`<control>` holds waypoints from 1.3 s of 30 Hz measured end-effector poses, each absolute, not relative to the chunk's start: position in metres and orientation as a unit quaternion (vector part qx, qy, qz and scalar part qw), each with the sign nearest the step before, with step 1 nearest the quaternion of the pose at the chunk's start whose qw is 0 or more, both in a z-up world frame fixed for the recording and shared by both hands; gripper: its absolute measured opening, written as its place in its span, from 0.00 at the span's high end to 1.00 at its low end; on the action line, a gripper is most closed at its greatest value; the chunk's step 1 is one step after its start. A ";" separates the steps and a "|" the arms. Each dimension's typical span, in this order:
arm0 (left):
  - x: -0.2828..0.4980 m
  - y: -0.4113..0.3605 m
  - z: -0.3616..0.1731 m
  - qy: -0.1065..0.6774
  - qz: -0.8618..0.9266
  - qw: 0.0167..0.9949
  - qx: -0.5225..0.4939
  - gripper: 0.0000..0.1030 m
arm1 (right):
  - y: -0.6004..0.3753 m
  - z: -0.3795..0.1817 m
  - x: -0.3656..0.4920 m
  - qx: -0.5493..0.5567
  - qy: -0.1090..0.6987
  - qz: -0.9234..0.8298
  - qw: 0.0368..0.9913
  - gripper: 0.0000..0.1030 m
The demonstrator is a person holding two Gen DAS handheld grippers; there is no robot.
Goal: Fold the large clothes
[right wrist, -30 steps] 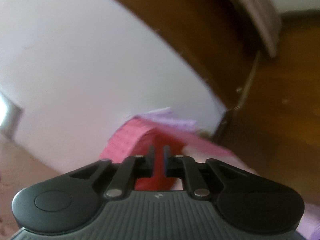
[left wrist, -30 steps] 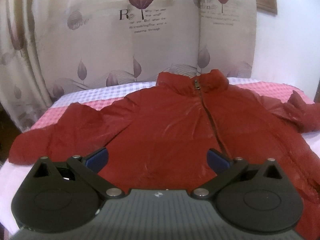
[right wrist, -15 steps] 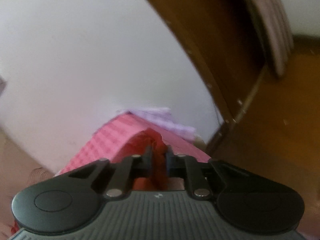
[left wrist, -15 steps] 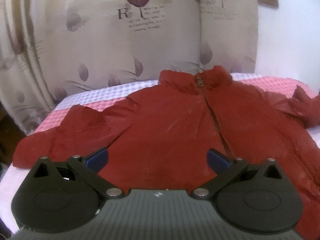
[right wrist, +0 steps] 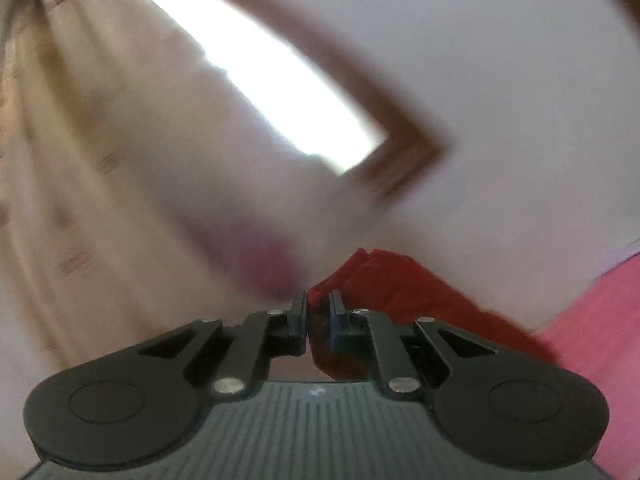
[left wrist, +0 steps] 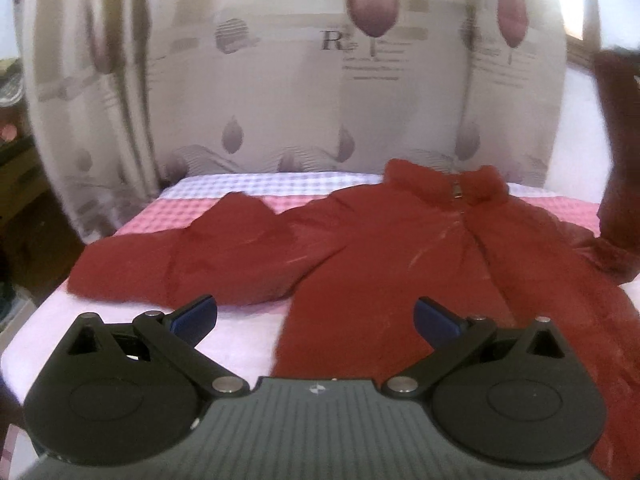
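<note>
One sleeve (right wrist: 384, 280) of the red jacket (left wrist: 400, 264) is pinched in the right gripper (right wrist: 318, 312), lifted off the bed (left wrist: 248, 344). Left gripper (left wrist: 316, 316), spread empty, hovers nearer the jacket's hem, its other sleeve lying leftward.

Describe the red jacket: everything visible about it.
The red jacket is puffy, slightly shiny, zipped to a stand-up collar. It lies front up on the pink-checked bed, one sleeve spread flat. The other sleeve is lifted off the bed, pinched in the right gripper. The open left gripper hovers over its hem.

large letter "R" on curtain (left wrist: 280, 80), smaller print blurred
</note>
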State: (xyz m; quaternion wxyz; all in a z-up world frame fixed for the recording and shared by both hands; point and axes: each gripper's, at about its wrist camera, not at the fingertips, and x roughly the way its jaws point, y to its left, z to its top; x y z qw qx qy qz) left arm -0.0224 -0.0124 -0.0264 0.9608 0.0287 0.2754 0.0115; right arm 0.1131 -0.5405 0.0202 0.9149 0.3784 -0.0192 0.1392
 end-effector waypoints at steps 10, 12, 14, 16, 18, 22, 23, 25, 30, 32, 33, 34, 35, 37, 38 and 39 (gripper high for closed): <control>-0.026 0.043 -0.045 0.294 0.030 0.955 -0.022 0.00 | -0.353 -0.040 0.193 0.354 0.108 0.236 0.899 0.91; -0.025 0.051 -0.050 0.300 0.034 0.953 -0.030 0.00 | -0.321 -0.058 0.202 0.338 0.139 0.235 0.900 0.91; -0.024 0.058 -0.056 0.306 0.039 0.951 -0.037 0.00 | -0.301 -0.074 0.206 0.320 0.167 0.237 0.902 0.91; -0.022 0.063 -0.059 0.311 0.043 0.949 -0.044 0.00 | -0.280 -0.087 0.202 0.285 0.189 0.234 0.910 0.90; -0.021 0.068 -0.062 0.312 0.045 0.948 -0.052 0.00 | -0.265 -0.103 0.205 0.257 0.215 0.239 0.911 0.90; -0.019 0.084 -0.066 0.309 0.040 0.946 -0.087 0.00 | -0.234 -0.124 0.209 0.169 0.267 0.249 0.916 0.87; -0.019 0.090 -0.067 0.308 0.039 0.945 -0.102 0.00 | -0.226 -0.131 0.207 0.141 0.287 0.244 0.915 0.87; -0.016 0.109 -0.071 0.308 0.038 0.939 -0.148 0.00 | -0.213 -0.139 0.208 0.096 0.307 0.250 0.913 0.77; -0.012 0.172 -0.082 0.270 0.083 0.923 -0.263 0.01 | -0.203 -0.113 0.178 0.036 0.295 0.259 0.919 0.46; -0.004 0.198 -0.086 0.257 0.113 0.921 -0.269 0.04 | -0.213 -0.089 0.145 0.052 0.240 0.286 0.926 0.21; 0.003 0.211 -0.087 0.256 0.121 0.921 -0.267 0.04 | -0.217 -0.079 0.130 0.058 0.220 0.300 0.927 0.11; 0.009 0.223 -0.089 0.257 0.123 0.920 -0.270 0.05 | -0.224 -0.072 0.117 0.067 0.207 0.315 0.924 0.11; 0.018 0.239 -0.092 0.260 0.124 0.916 -0.277 0.05 | -0.229 -0.065 0.105 0.077 0.199 0.332 0.919 0.11; 0.033 0.263 -0.099 0.268 0.129 0.907 -0.298 0.09 | -0.246 -0.059 0.076 0.099 0.192 0.352 0.911 0.11; 0.043 0.276 -0.103 0.271 0.135 0.901 -0.309 0.09 | -0.251 -0.058 0.068 0.107 0.190 0.357 0.908 0.10; 0.051 0.284 -0.106 0.276 0.139 0.898 -0.312 0.09 | -0.260 -0.057 0.056 0.115 0.188 0.362 0.906 0.10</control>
